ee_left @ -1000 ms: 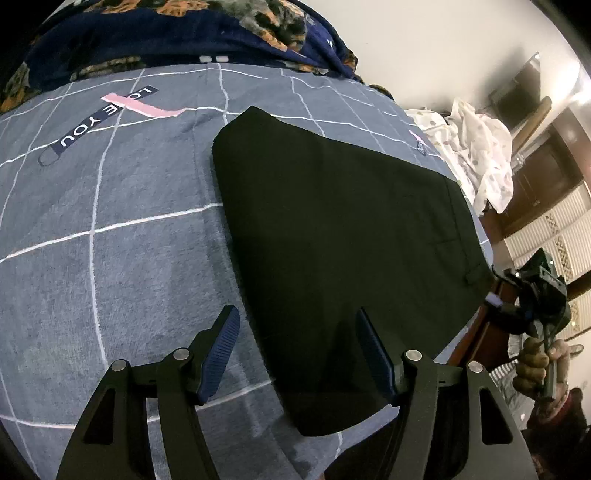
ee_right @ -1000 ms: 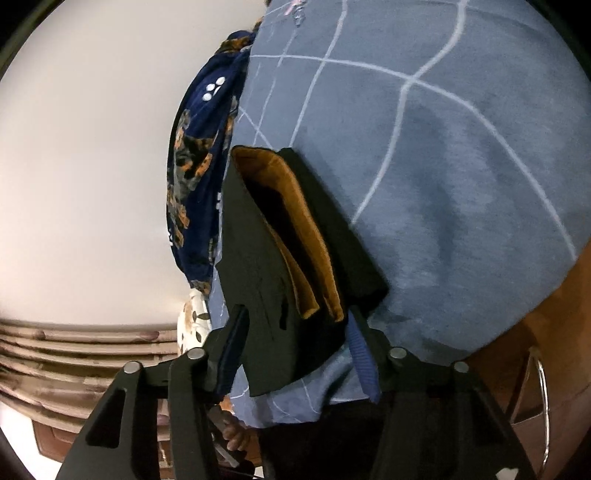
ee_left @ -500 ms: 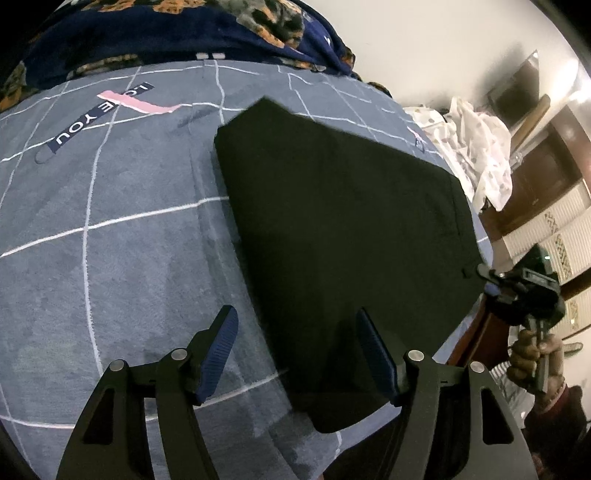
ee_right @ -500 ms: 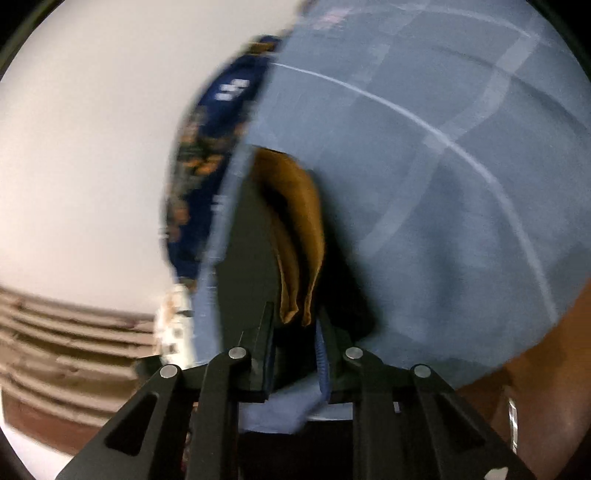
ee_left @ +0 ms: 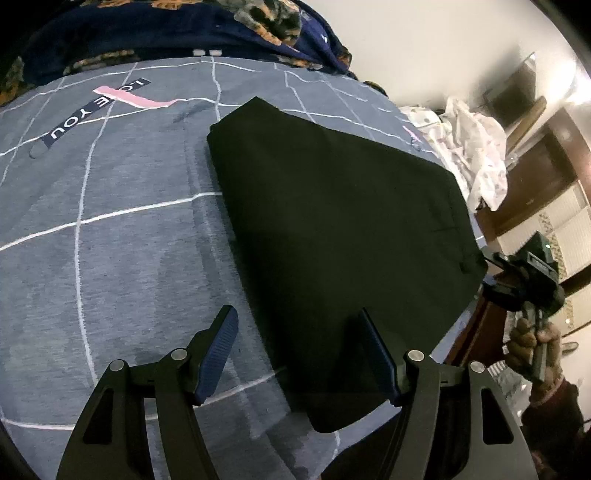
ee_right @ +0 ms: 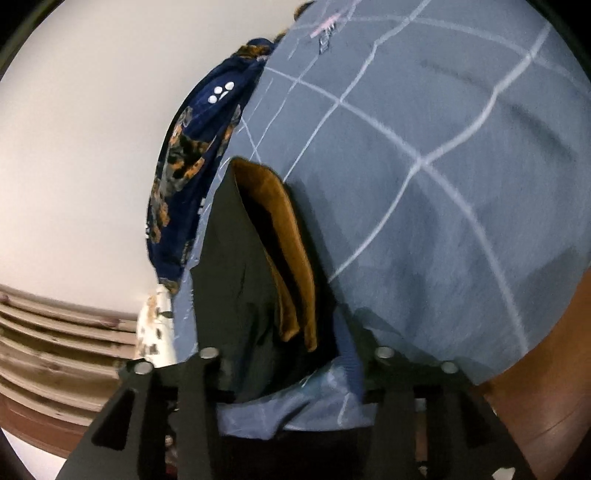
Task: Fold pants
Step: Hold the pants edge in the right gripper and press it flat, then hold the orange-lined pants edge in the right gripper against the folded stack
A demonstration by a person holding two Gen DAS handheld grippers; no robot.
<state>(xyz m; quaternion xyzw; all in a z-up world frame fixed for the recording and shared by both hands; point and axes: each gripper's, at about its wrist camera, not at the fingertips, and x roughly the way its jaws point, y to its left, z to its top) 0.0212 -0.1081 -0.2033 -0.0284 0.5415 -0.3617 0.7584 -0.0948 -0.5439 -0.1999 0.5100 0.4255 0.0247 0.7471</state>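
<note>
We see the black folded fabric pants [ee_left: 332, 236] lying flat on a bed covered with a grey-blue sheet crossed by white grid lines [ee_left: 110, 229], their near corner reaching toward the bed's edge. Our left hand-held gripper [ee_left: 299, 354] hovers low over that near end with its two blue-padded fingers [ee_left: 218, 354] spread wide: one finger is above the bare sheet just beside the pants' long edge, the other above the black cloth, and neither visibly presses into it. At the far right of the left wrist view, our right hand-held gripper [ee_left: 524, 273] sits at the waist end of the pants, held in a hand [ee_left: 532, 339] below the bed's edge. From the right wrist view, the pants [ee_right: 236, 280] show their layered open end, with an orange-brown lining [ee_right: 291, 258] exposed between the black layers. The right hand-held gripper [ee_right: 288, 354] has its fingers set apart on either side of this end, with the cloth lying between them; its tips are hidden behind the fabric and the sheet's hanging edge, so we cannot tell whether it pinches anything. A dark navy blanket with an orange and grey floral print [ee_left: 166, 33] is bunched along the far side of the bed, and a crumpled white patterned cloth [ee_left: 476, 147] lies beyond the pants near the wall.
</note>
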